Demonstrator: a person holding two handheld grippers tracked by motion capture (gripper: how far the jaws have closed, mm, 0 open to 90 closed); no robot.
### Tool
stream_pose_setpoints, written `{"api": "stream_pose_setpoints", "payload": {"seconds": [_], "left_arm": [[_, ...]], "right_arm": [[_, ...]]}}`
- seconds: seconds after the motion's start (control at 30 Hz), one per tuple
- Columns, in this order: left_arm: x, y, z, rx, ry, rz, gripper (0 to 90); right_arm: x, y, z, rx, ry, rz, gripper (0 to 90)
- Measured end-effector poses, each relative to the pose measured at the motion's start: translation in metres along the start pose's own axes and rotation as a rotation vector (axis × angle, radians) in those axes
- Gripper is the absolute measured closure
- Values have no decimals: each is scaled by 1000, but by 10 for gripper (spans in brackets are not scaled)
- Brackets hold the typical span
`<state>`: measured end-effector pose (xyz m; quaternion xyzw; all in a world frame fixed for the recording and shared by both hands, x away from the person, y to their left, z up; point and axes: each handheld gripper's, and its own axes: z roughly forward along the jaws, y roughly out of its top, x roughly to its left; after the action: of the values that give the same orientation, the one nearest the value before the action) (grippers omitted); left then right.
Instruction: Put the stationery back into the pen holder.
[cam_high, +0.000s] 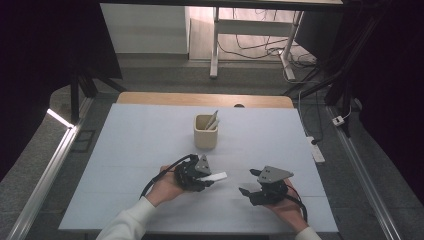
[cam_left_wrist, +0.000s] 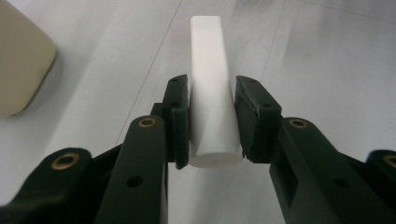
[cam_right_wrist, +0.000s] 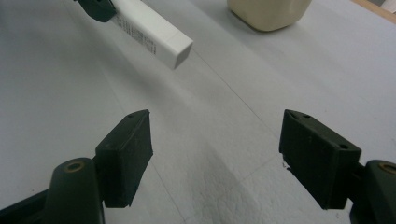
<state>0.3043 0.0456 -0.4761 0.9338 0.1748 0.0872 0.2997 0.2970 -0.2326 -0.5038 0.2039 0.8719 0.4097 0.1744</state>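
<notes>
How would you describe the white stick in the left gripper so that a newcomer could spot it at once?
Start at the white table and find the beige cup near its middle. Just in front of it, the left gripper clamps a white stick. Unlike the sticks standing in the cup, it is held level above the table.

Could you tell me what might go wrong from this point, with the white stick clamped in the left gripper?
1. The left gripper grips the white stick near one end, so the long free end might swing or slip.
2. The beige cup already holds other sticks; a careless insertion could tip it.
3. The open right gripper sits close by and might bump the stick.
</notes>
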Motion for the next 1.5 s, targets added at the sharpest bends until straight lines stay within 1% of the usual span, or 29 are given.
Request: {"api": "stream_pose_setpoints", "payload": {"seconds": [0.23, 0.37, 0.47, 0.53, 0.63, 0.77, 0.87, 0.97, 1.07, 1.2, 1.23, 1.27, 1.33, 1.37, 1.43, 1.5], "left_arm": [[-4, 4, 3, 0, -11, 15, 661], [-6, 6, 4, -1, -19, 23, 661], [-8, 8, 5, 0, -23, 32, 661], [-9, 8, 5, -1, -25, 33, 661], [-10, 9, 5, -6, -27, 30, 661], [-11, 10, 4, -11, -31, 35, 661], [-11, 10, 3, -13, -31, 32, 661], [-11, 9, 3, -14, -29, 31, 661], [-12, 10, 2, -16, -30, 34, 661], [-12, 10, 3, -12, -32, 36, 661], [-12, 10, 4, -11, -33, 37, 661], [-12, 10, 4, -10, -34, 39, 661], [-12, 10, 4, -8, -35, 41, 661], [-13, 10, 5, -8, -35, 41, 661], [-13, 10, 5, -6, -35, 44, 661], [-13, 11, 5, -7, -41, 45, 660]], "right_arm": [[4, 6, 5, 0, 14, -18, 249], [6, 13, 10, 7, 22, -36, 254], [8, 18, 14, 22, 38, -56, 282], [10, 22, 16, 20, 44, -67, 283], [12, 27, 19, 39, 45, -98, 285], [15, 33, 26, 52, 59, -129, 293], [18, 37, 30, 76, 58, -161, 295], [20, 40, 34, 87, 68, -174, 311], [21, 43, 36, 105, 74, -198, 320], [23, 45, 38, 118, 71, -224, 332], [24, 45, 39, 114, 69, -213, 337], [23, 45, 40, 120, 70, -233, 343], [25, 46, 41, 126, 72, -230, 363], [25, 47, 41, 132, 74, -250, 375], [27, 49, 41, 137, 82, -262, 408], [29, 50, 42, 151, 92, -297, 462]]}}
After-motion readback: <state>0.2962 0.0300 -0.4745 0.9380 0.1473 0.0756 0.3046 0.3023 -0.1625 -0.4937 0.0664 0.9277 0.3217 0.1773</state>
